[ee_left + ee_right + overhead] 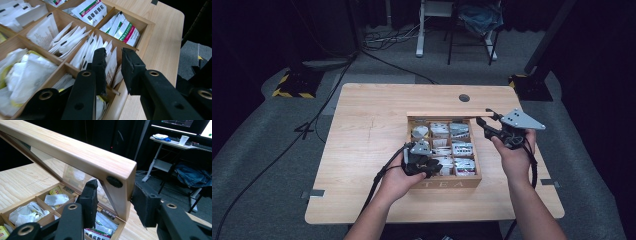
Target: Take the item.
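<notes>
A wooden tea box (452,183) marked TEA stands on the table with its glass-paned lid (447,114) raised upright. Its compartments hold white sachets (82,50) and green-printed packets (91,11). My left gripper (434,167) hovers over the front-left compartments. In the left gripper view this gripper (113,53) is open, its jaws straddling the top edges of a row of sachets. My right gripper (488,119) is at the lid's right corner. In the right gripper view it (116,187) clamps the lid's frame (75,152) between its jaws, above the box (37,198).
The light wooden table (362,150) has a cable hole (464,98) behind the box. Cables run over the grey floor at left. A white desk leg (420,30) and a chair with denim cloth (479,17) stand beyond the table. Dark stands flank the far corners.
</notes>
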Tool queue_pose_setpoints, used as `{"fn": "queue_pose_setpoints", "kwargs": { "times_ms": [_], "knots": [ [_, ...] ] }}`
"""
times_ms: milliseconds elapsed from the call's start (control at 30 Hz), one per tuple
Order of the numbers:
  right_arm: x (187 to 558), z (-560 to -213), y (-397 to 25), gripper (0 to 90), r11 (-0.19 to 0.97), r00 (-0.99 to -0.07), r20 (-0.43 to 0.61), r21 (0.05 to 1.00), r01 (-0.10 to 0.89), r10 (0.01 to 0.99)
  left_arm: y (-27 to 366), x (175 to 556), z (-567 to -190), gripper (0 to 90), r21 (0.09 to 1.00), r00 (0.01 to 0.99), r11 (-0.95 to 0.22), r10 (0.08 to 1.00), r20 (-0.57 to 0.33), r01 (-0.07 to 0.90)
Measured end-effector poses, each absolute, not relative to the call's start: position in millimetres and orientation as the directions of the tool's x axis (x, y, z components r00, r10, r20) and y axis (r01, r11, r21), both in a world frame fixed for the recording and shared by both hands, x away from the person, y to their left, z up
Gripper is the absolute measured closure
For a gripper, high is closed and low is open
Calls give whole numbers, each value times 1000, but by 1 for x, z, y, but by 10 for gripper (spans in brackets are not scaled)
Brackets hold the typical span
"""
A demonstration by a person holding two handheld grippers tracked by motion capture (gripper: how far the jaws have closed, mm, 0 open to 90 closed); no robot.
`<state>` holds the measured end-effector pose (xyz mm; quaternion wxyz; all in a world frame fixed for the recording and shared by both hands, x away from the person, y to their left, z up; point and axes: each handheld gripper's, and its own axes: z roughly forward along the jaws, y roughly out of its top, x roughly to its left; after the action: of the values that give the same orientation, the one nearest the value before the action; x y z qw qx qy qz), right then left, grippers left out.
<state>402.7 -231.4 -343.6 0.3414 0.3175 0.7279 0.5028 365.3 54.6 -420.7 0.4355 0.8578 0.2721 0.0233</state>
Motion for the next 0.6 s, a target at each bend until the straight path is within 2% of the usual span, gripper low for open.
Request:
{"fn": "queue_pose_setpoints", "kwargs": {
  "times_ms": [200,333,433,600],
  "knots": [
    [403,-343,-232,562,292,-567,-175,949,121,805,47,370,-426,734,753,849,-479,492,-194,450],
    [403,-344,-232,563,291,-566,-176,949,119,806,43,373,-430,777,742,853,-497,487,-190,449],
    [403,-343,-232,562,292,-566,-176,949,120,805,42,372,-431,842,733,857,-507,475,-201,453],
    [403,-344,-232,562,291,-566,-176,949,120,805,38,370,-432,858,724,869,-530,452,-200,442]
  ]
}}
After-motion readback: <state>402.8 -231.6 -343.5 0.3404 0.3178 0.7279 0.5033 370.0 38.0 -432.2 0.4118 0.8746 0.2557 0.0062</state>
